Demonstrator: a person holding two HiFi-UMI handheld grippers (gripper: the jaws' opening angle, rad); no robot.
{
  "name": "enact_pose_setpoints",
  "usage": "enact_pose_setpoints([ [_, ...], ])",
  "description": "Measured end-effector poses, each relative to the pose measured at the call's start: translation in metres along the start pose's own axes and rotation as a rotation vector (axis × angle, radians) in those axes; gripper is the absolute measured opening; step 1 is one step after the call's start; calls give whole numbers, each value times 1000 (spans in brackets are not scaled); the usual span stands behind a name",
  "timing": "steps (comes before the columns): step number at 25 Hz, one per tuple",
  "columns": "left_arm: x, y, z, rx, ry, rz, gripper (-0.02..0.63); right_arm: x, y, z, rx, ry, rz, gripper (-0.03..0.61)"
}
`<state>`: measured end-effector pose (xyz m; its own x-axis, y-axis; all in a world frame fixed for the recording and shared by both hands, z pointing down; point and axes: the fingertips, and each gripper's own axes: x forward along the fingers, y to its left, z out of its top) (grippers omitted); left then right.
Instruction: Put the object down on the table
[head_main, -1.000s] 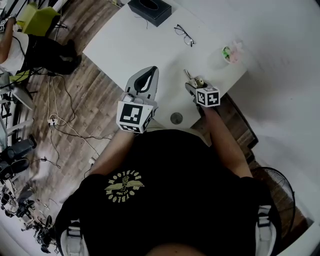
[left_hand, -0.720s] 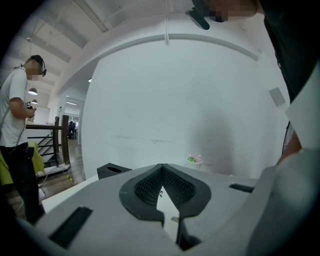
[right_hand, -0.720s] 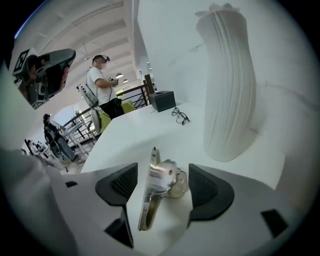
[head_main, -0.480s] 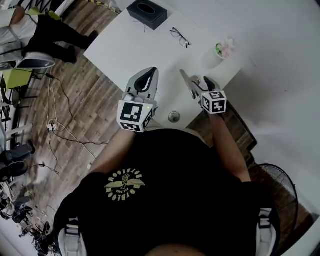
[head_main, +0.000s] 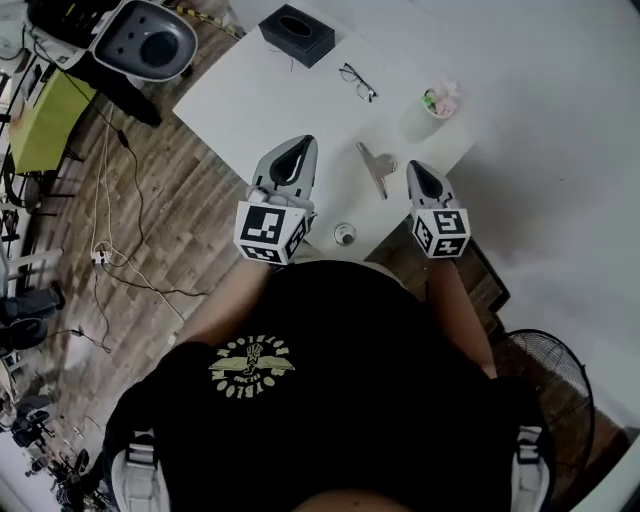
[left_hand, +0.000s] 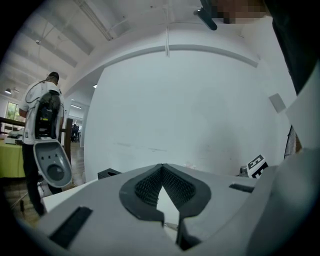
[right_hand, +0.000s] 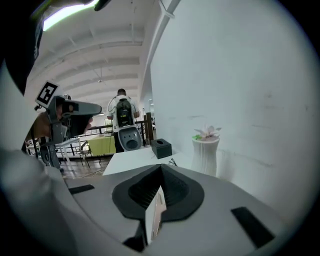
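Observation:
The object, a silver metal clip (head_main: 376, 166), lies flat on the white table (head_main: 270, 90) near its front edge, with nothing touching it. My right gripper (head_main: 413, 165) hangs just right of the clip, lifted off the table. Its jaws have just been closing and now meet with nothing between them, as the right gripper view (right_hand: 161, 167) also shows. My left gripper (head_main: 303, 140) hovers left of the clip, its tips together and empty; in the left gripper view (left_hand: 161, 166) the pads touch at the front.
A small round cup (head_main: 344, 234) stands at the table's front edge between the grippers. Farther back are glasses (head_main: 357, 82), a black tissue box (head_main: 296, 33) and a white vase with a flower (head_main: 438, 100). A person carrying a chair (head_main: 145, 40) is beyond the far left corner.
The right gripper let go of the clip, which now lies on the table, then rose to the right and shut. The left gripper drifted slightly. The chair moved in at the back left.

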<state>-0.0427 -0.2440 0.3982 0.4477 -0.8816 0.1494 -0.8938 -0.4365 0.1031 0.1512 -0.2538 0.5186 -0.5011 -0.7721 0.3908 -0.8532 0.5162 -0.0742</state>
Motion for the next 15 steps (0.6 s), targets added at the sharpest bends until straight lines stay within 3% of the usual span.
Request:
enact_pose_setpoints([
  [15, -28, -23, 15, 57, -46, 26, 6, -70, 32, 101, -70, -210, 33, 2],
])
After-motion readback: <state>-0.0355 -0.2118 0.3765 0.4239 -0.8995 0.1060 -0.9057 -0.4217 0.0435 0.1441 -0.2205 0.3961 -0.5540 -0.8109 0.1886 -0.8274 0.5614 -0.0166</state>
